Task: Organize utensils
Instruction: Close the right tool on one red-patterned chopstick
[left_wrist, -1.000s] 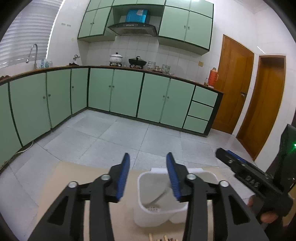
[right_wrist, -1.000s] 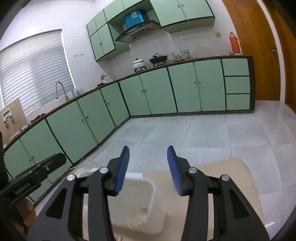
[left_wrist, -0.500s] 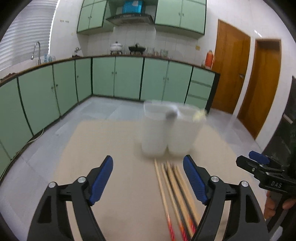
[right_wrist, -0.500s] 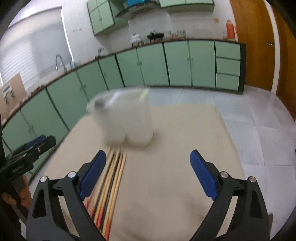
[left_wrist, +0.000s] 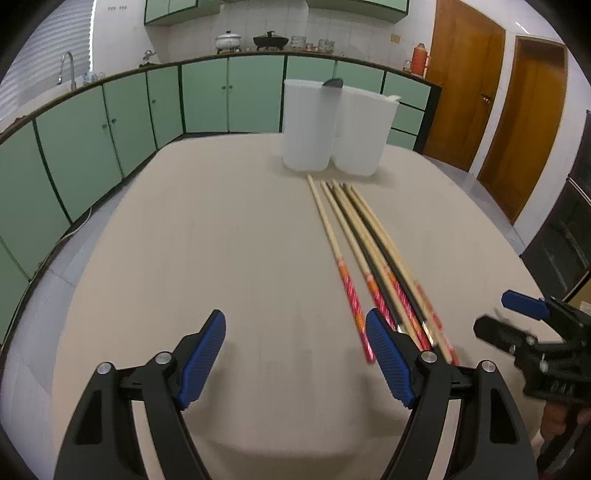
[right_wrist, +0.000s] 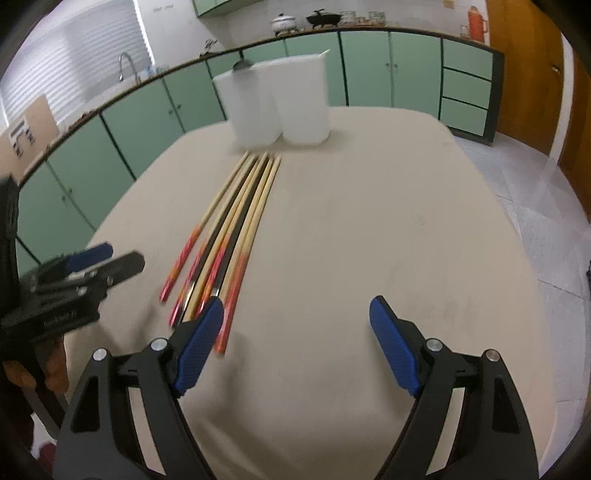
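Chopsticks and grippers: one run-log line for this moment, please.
left gripper: open, empty | right gripper: open, empty | chopsticks: on table | holder: upright

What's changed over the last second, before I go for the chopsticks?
Both grippers pulled back from the white holder and tipped down over the table. The left gripper and right gripper have just been opening, with nothing between their jaws. Nothing was grasped. The chopsticks and holder stayed put.

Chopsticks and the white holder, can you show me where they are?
chopsticks (left_wrist: 354, 225), left wrist view, on the pale wooden middle of the bundle.
white holder (left_wrist: 308, 125), left wrist view, on the front wall of its left cup.
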